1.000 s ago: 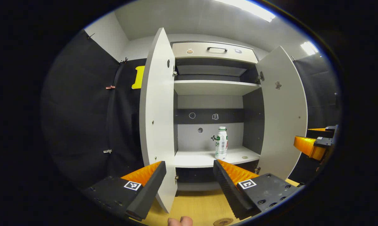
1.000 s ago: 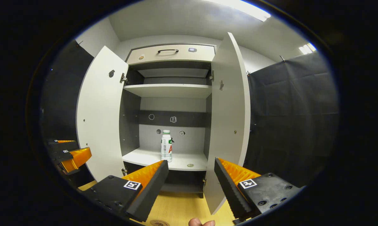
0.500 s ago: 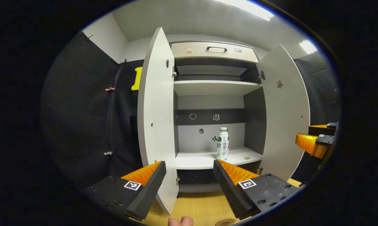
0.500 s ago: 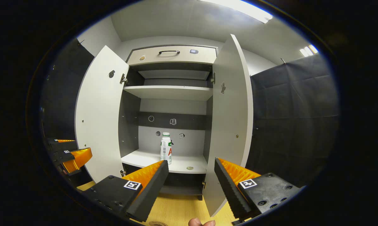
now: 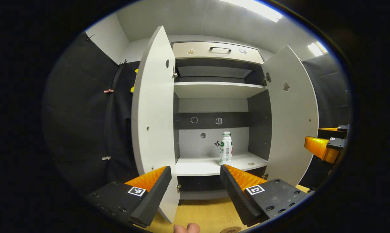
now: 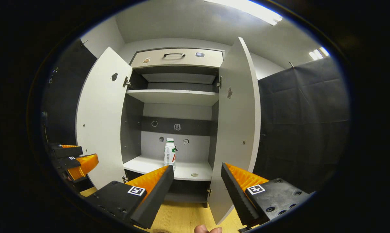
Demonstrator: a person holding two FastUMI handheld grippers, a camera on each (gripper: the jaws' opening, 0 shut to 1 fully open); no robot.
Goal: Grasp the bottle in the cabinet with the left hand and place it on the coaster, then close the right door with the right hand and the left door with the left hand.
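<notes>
A white bottle with a green cap stands upright on the lower shelf of the open cabinet, also visible as the bottle in the right gripper view. My left gripper is open and empty, well short of the shelf, with the bottle just above its right finger. My right gripper is open and empty too, facing the cabinet. A round coaster lies on the wooden table at the bottom edge. The left door and right door both stand open.
The cabinet has an upper shelf and a drawer with a handle on top. A small disc lies on the lower shelf right of the bottle. The right gripper shows beyond the right door. Black cloth walls flank the cabinet.
Both grippers have drifted slightly. The left door looks wider and nearer in the left gripper view; the cabinet sits a little lower in the right gripper view. Both stay open.
</notes>
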